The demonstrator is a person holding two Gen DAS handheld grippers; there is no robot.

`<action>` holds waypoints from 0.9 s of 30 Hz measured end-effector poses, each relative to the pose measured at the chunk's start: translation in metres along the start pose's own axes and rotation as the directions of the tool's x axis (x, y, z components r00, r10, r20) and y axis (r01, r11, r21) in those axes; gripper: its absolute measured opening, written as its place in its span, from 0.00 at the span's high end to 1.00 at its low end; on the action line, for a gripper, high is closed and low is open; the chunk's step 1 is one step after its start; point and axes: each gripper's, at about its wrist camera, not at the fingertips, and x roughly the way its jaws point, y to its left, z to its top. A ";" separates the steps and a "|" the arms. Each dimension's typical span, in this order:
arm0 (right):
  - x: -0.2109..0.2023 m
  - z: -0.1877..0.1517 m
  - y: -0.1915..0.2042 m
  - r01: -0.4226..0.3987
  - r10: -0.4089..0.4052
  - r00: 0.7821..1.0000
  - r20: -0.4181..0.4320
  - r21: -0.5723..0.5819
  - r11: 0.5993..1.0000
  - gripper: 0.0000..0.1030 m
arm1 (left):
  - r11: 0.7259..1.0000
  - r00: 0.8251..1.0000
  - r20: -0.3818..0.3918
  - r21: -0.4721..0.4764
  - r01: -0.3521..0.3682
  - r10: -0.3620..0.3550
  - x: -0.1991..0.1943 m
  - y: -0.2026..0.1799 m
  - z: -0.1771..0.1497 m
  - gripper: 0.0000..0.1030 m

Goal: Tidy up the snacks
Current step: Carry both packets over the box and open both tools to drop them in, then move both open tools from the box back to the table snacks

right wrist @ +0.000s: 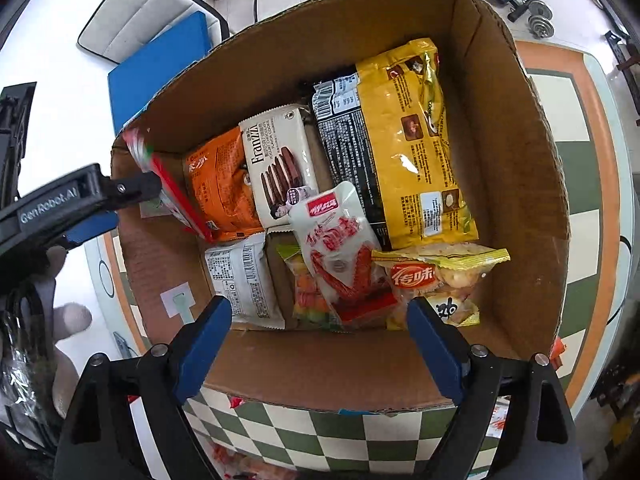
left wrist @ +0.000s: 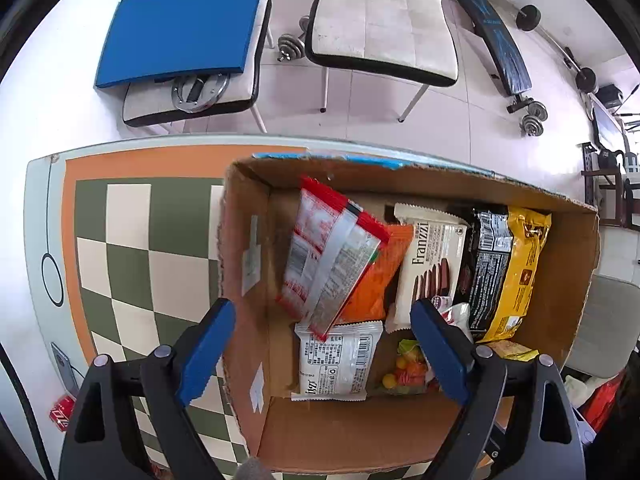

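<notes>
Handling: red-and-white crinkly plastic snack packet looks light, slippery; pinch its sealed edge, twelve o'clock.
Tools: left gripper, right gripper both wide, empty.

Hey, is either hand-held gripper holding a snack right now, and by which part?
Neither. The left hand-held gripper and right hand-held gripper are open, nothing between the pads.

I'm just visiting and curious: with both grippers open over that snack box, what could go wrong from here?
1. The red-and-white packet is tilted above the other snacks, between the left gripper's open jaws; it may land crooked on the orange packet.
2. The sausage packet lies loosely across the candy bag and could slide.
3. The cardboard box looks crowded.
</notes>
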 end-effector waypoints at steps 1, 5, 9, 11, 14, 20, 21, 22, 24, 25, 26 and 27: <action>0.000 0.000 0.000 0.007 -0.007 1.000 0.000 0.002 1.000 0.11 | 1.000 1.000 0.001 0.003 0.005 -0.005 -0.001 0.000 -0.001 0.13; 0.000 -0.001 0.003 0.016 -0.015 1.000 0.007 -0.003 1.000 0.11 | 1.000 1.000 0.011 0.021 0.011 -0.011 -0.007 -0.001 -0.007 0.13; -0.005 -0.004 0.004 0.036 -0.036 0.999 0.028 -0.018 0.999 0.11 | 0.999 0.999 0.031 0.034 0.035 -0.036 -0.016 -0.001 -0.023 0.13; -0.011 -0.008 0.004 0.045 -0.043 0.998 0.048 -0.027 0.999 0.10 | 0.998 0.998 0.050 0.043 0.047 -0.049 -0.022 -0.003 -0.035 0.13; -0.017 -0.015 0.003 0.057 -0.054 0.996 0.071 -0.042 0.997 0.10 | 0.997 0.994 0.091 0.060 0.047 -0.053 -0.032 -0.006 -0.057 0.13; -0.037 -0.035 0.002 0.088 -0.075 0.986 0.150 -0.084 0.993 0.09 | 0.997 0.984 0.173 0.069 0.035 -0.046 -0.049 -0.008 -0.101 0.13; -0.041 -0.039 0.003 0.093 -0.077 0.983 0.168 -0.089 0.992 0.09 | 0.997 0.980 0.194 0.073 0.027 -0.041 -0.053 -0.009 -0.110 0.13; -0.046 -0.045 0.003 0.102 -0.082 0.978 0.194 -0.099 0.990 0.09 | 0.997 0.978 0.207 0.072 0.024 -0.038 -0.055 -0.009 -0.116 0.13; -0.053 -0.054 0.005 0.116 -0.088 0.970 0.228 -0.111 0.987 0.09 | 0.997 0.972 0.231 0.071 0.025 -0.041 -0.061 -0.008 -0.130 0.13; -0.057 -0.059 0.005 0.115 -0.085 0.967 0.239 -0.116 0.987 0.09 | 0.998 0.969 0.244 0.063 0.029 -0.044 -0.064 -0.007 -0.138 0.13; -0.062 -0.064 0.005 0.112 -0.079 0.966 0.247 -0.123 0.986 0.09 | 0.998 0.968 0.246 0.059 0.031 -0.044 -0.068 -0.006 -0.144 0.13; -0.066 -0.072 0.005 0.108 -0.072 0.964 0.255 -0.132 0.985 0.09 | 0.998 0.964 0.262 0.056 0.034 -0.047 -0.072 -0.006 -0.153 0.13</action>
